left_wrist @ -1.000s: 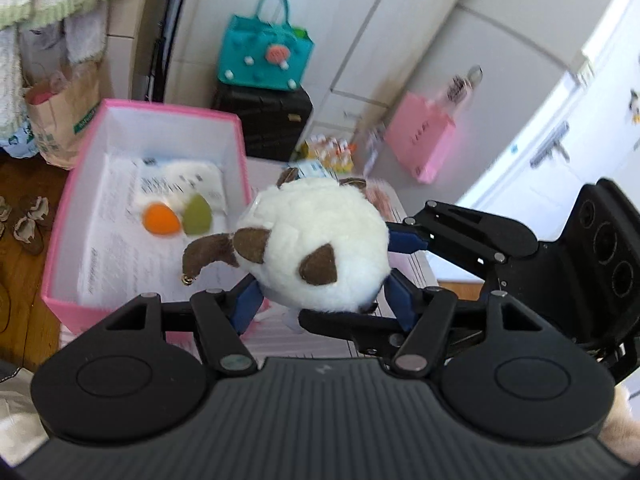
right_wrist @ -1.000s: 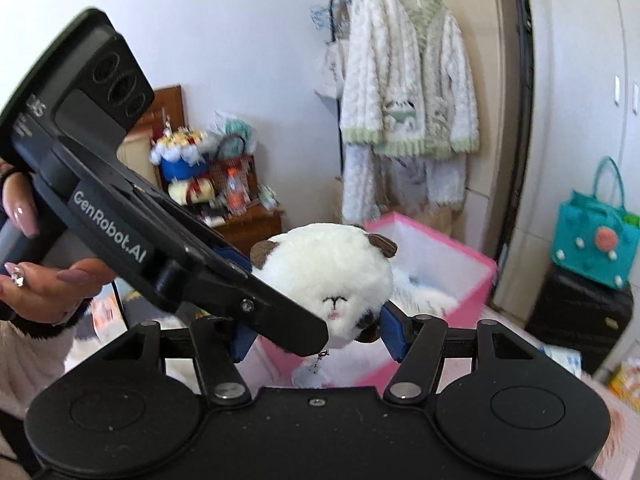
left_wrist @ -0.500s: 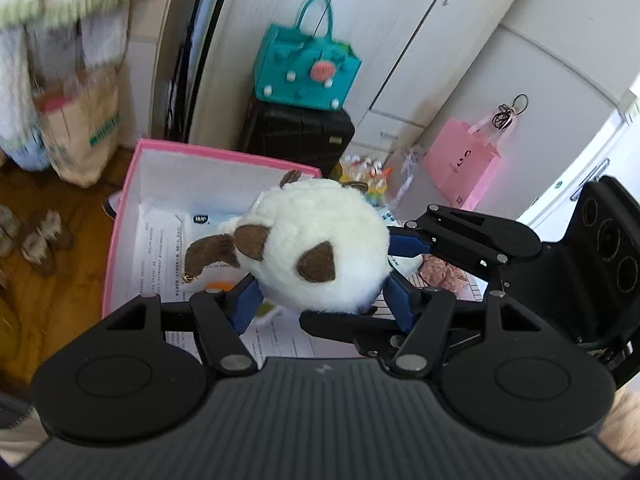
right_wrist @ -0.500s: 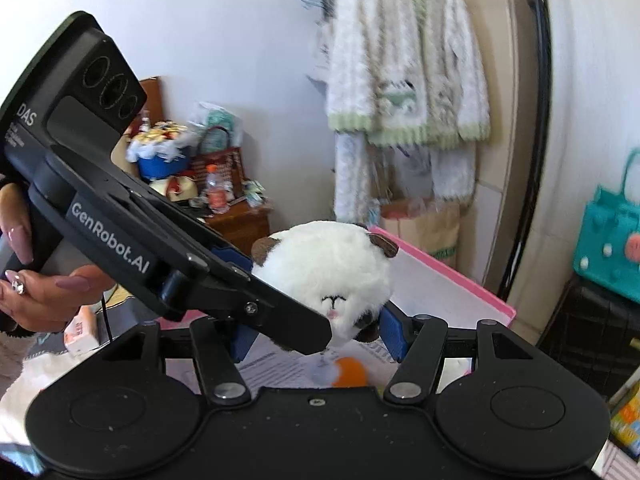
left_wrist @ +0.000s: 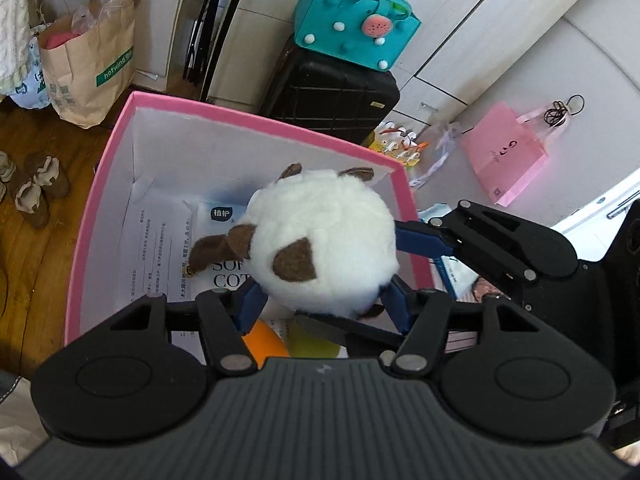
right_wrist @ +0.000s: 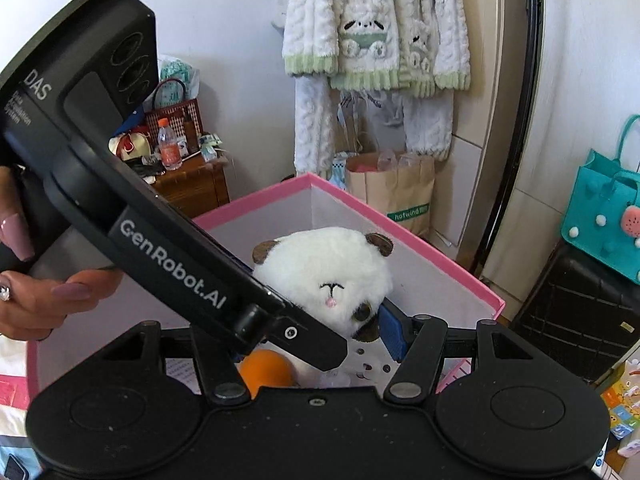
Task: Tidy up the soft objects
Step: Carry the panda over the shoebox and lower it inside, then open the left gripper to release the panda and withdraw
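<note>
A round white plush toy (left_wrist: pixel 324 240) with brown ears hangs just above the open pink box (left_wrist: pixel 256 114). Both grippers grip it from different sides. My left gripper (left_wrist: pixel 323 307) has its blue pads pressed into the plush's lower sides, and its jaws are closing. My right gripper (right_wrist: pixel 316 340) squeezes the same plush (right_wrist: pixel 328 272); its left finger is hidden behind the left gripper's body. In the box (right_wrist: pixel 440 256) lie an orange soft ball (left_wrist: pixel 264 342), a green one (left_wrist: pixel 312 346), a white cotton packet (left_wrist: pixel 224 216) and printed paper.
Behind the box stand a black suitcase (left_wrist: pixel 332 96) with a teal bag (left_wrist: pixel 352 24) on it, a brown paper bag (left_wrist: pixel 88 64) and a pink bag (left_wrist: pixel 504 152). Slippers (left_wrist: pixel 36 192) lie on the wooden floor. Fluffy clothes (right_wrist: pixel 376 32) hang above; a cluttered wooden cabinet (right_wrist: pixel 192 184) stands left.
Both grippers have carried the plush forward and down. It has gone from in front of the pink box to hanging over its inside, and the box looks larger and closer.
</note>
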Tool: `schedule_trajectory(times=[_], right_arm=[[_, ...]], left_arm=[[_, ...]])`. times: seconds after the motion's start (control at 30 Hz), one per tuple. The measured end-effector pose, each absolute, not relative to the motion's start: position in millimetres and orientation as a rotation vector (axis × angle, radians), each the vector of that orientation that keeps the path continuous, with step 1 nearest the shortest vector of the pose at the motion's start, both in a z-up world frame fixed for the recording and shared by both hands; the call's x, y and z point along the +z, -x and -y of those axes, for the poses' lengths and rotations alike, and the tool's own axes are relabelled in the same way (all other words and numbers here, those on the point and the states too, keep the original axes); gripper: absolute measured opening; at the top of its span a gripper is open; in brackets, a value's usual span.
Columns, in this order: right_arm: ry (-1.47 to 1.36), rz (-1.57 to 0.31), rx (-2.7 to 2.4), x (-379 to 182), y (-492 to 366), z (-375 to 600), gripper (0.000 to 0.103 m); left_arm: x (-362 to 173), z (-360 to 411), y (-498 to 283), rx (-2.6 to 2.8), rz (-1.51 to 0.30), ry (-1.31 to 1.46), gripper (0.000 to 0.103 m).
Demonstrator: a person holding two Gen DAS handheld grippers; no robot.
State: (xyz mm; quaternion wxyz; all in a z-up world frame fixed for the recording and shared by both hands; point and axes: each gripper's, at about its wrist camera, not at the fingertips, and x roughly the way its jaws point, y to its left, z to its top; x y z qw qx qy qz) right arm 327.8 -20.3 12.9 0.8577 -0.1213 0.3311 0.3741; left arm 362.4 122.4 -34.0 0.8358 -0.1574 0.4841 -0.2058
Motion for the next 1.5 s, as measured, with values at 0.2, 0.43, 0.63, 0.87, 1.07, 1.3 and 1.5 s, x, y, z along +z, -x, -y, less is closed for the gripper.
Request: schedule_trajectory(times=[0.2,0.43,0.63,0.87,1.07,1.3,1.5], right_arm=[[0.366,-0.694,0.770,5,-334,10,0.066],[0.540,-0.670,0.721,-3,-328,4,0.067],[0.509,-0.632,0.680,10,-321,13,0.074],[0.421,-0.608,0.701,31,-285,35,0.073],[0.372,-0.629,0.721,44,-258,46,0.073],[0.357,-0.669,0.725,58,-225,60,0.073],[0.314,-0.659,0.755,79,-202,74,0.073]], left_arm=[[-42,-122,-368,-0.421,-1.042,0.335,0.058],[-47,-117,-367,-0.469,-1.042,0.297,0.052],[-40,-123,-363,-0.433,-1.023,0.318,0.051],[-11,-130,-332,-0.397,-0.972,0.237,0.051],[-3,-126,-300,-0.349,-0.987,0.141,0.051],[17,-116,-257,-0.362,-1.022,0.038,0.052],[47,-108,-222,-0.362,-0.964,-0.031,0.053]])
